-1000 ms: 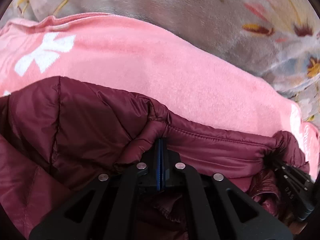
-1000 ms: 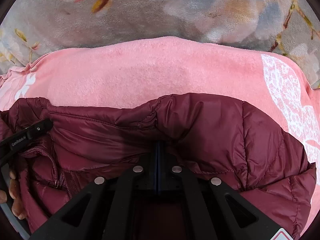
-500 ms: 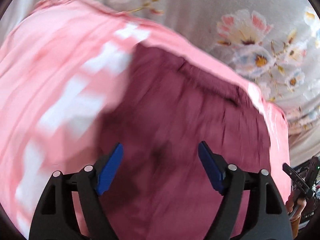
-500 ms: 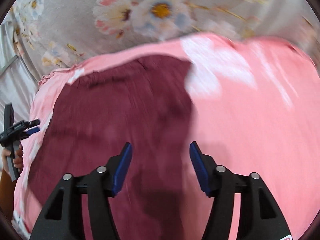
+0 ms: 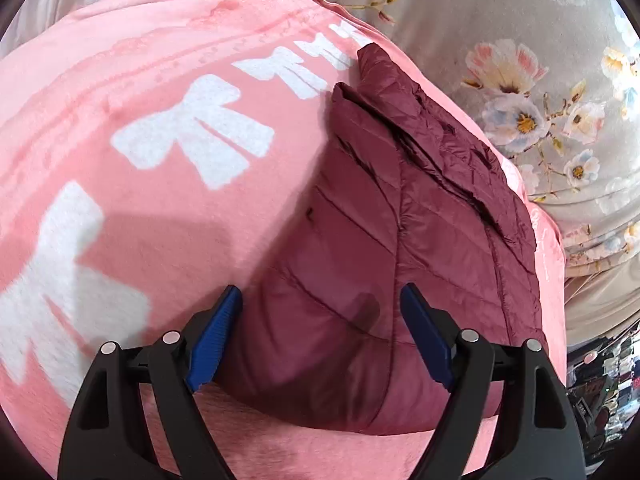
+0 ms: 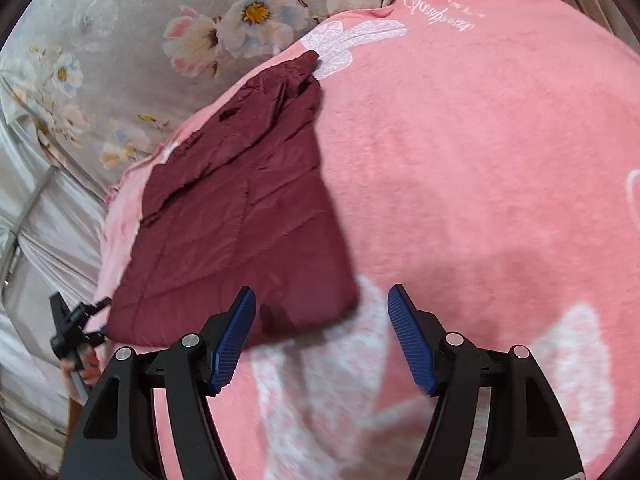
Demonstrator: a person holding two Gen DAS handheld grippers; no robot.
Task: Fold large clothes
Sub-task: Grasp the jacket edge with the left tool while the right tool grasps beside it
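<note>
On pink blanket: folded jacket | both claws wide, empty | right view blurred

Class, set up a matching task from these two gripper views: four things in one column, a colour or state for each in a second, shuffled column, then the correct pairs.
Things:
1. puffer jacket
2. blanket
3. bedsheet
4. left gripper

Descriptions:
A. pink with white bows
B. grey with a flower print
C. open, holding nothing
D. maroon, folded, lying flat

Pairs: 1-D, 2-A, 3-B, 4-C
</note>
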